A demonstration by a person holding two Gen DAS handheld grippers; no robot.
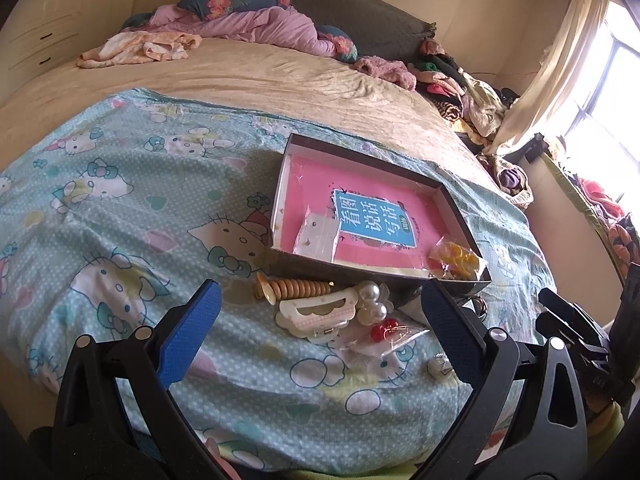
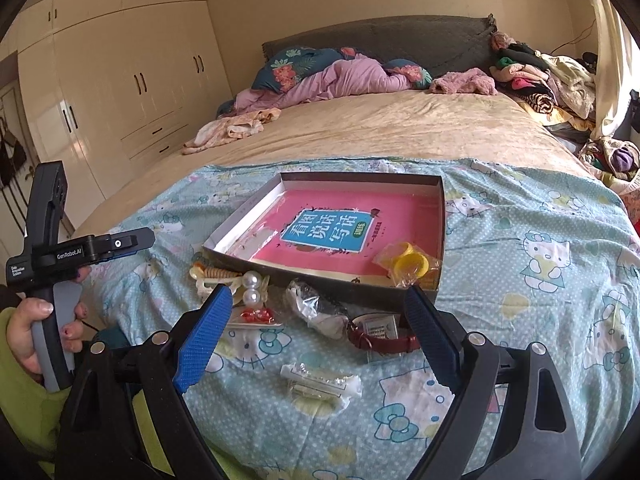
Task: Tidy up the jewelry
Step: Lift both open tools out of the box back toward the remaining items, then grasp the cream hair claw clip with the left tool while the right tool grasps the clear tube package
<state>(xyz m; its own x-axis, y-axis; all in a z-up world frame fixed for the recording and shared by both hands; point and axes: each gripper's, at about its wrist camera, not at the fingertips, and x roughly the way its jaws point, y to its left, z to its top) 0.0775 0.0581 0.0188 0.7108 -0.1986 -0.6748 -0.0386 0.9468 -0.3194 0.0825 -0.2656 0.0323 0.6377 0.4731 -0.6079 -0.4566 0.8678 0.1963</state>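
Both hand-held grippers, left (image 1: 320, 328) and right (image 2: 320, 320), stand wide open and hold nothing. The jewelry lies on the bed's patterned sheet (image 2: 520, 280), bunched against the near edge of the box (image 2: 320, 284): hair clip (image 1: 318, 310), pearls (image 1: 372, 300), red watch strap (image 2: 384, 340). A yellow bangle packet (image 2: 408, 266) sits in the box's near right corner. Bare sheet stretches left and right.

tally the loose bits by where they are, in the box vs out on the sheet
In the box: 2
- yellow pieces bag
- earring card bag

On the sheet: 7
- wooden bead piece
- cream hair clip
- pearl piece
- red bead bag
- white wrapped bag
- red strap watch
- clear packet

Total: 9
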